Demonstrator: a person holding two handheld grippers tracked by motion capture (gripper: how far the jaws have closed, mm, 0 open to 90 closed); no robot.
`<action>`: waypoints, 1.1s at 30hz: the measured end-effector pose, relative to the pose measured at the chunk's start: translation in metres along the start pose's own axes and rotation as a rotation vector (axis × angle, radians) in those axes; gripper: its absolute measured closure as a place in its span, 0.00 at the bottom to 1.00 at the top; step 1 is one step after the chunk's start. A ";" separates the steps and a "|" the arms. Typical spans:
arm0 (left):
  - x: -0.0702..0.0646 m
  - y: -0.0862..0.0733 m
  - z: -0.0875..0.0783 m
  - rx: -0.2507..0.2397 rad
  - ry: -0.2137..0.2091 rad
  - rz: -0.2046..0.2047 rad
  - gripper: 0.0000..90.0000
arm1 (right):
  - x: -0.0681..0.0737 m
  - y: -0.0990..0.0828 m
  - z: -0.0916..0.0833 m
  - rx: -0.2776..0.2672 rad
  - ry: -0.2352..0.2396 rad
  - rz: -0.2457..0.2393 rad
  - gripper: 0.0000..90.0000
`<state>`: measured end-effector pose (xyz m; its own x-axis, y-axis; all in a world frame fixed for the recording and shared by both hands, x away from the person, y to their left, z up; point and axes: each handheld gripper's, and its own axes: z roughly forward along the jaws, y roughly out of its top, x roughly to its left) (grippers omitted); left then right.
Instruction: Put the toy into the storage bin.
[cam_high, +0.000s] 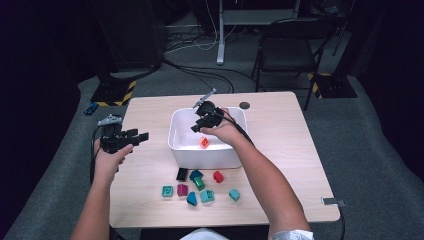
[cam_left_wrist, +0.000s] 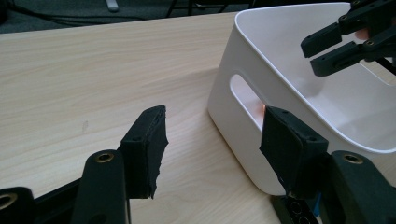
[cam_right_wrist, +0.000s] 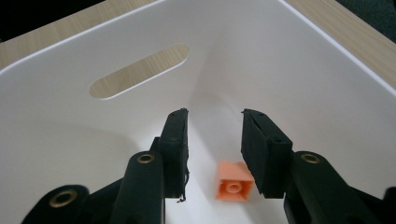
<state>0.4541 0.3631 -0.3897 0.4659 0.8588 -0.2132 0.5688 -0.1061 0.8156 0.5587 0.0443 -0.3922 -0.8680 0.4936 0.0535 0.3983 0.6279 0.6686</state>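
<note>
The orange brick (cam_right_wrist: 232, 182) lies loose on the floor of the white bin (cam_high: 176, 131), partly hidden by the right gripper (cam_right_wrist: 214, 133). That gripper hangs over the bin, jaws parted, nothing pinched. The left gripper (cam_left_wrist: 212, 140) hovers over the desk (cam_high: 280, 130) beside the bin, jaws spread and empty. Nine bricks (cam_high: 199, 183) lie before the bin; one black brick (cam_left_wrist: 299, 213) is cut off in the left gripper view.
</note>
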 end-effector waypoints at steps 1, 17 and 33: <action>0.000 0.000 0.000 0.000 0.000 0.000 0.45 | 0.000 0.000 0.000 0.000 0.000 0.000 0.68; -0.004 0.000 0.004 0.013 0.003 0.007 0.45 | 0.020 0.000 -0.055 -0.073 -0.002 -0.034 0.67; -0.004 -0.001 0.005 0.025 0.006 0.009 0.45 | 0.065 -0.022 -0.100 -0.142 0.069 -0.136 0.66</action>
<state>0.4551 0.3572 -0.3921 0.4671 0.8606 -0.2029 0.5813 -0.1260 0.8039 0.4639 0.0021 -0.3296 -0.9311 0.3647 0.0030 0.2345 0.5924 0.7708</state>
